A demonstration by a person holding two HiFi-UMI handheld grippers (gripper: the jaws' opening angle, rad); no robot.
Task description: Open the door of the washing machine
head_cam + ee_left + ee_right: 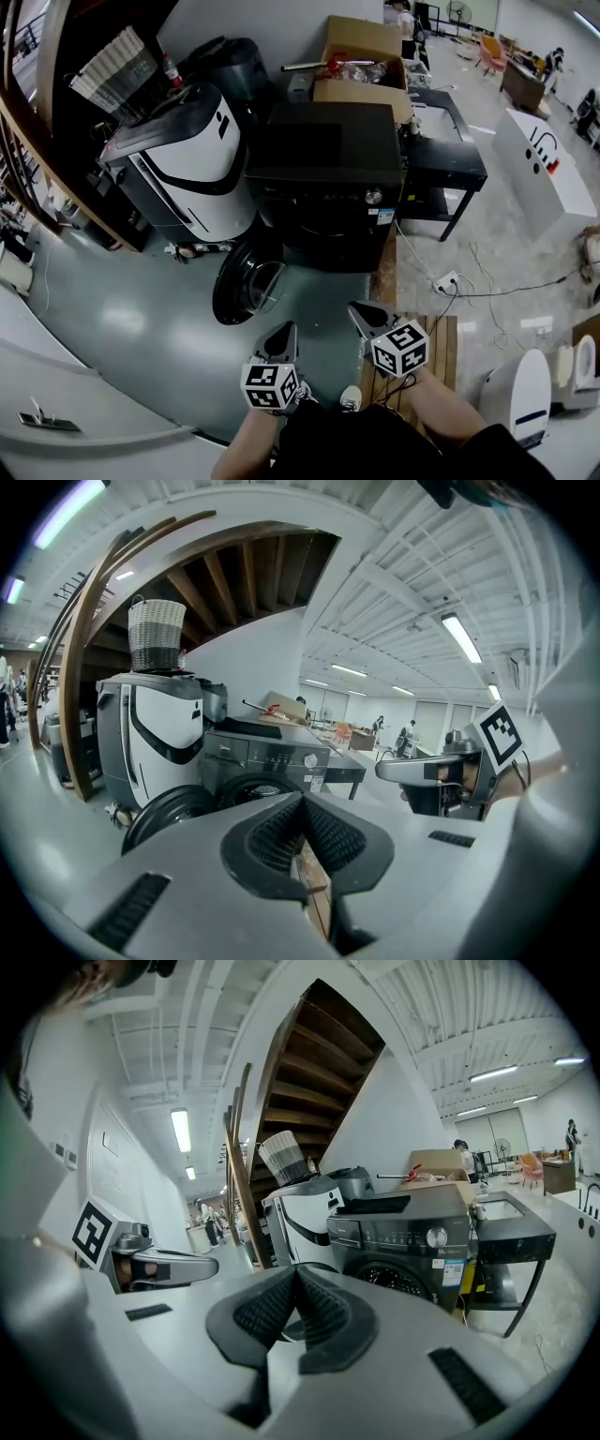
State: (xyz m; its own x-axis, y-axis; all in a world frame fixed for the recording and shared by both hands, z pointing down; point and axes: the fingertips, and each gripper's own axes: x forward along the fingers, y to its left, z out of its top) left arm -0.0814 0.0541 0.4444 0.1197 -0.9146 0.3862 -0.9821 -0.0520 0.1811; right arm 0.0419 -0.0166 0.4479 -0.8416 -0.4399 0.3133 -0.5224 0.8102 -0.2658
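Note:
A dark front-loading washing machine (323,178) stands ahead of me on the floor. Its round door (246,281) hangs swung out to the left of the drum opening. My left gripper (284,330) and right gripper (354,309) float side by side in front of the person's body, short of the machine and touching nothing. Both are shut and empty. In the left gripper view the shut jaws (302,801) point at the machine (267,757) and its open door (164,813). In the right gripper view the shut jaws (295,1271) point at the machine (403,1232).
A white-and-black appliance (192,159) with a basket (117,75) on top stands left of the washer. Behind are a cardboard box (361,61) and, at the right, a black side table (445,159). A power strip with cables (445,281) and a wooden pallet (441,347) lie at the right.

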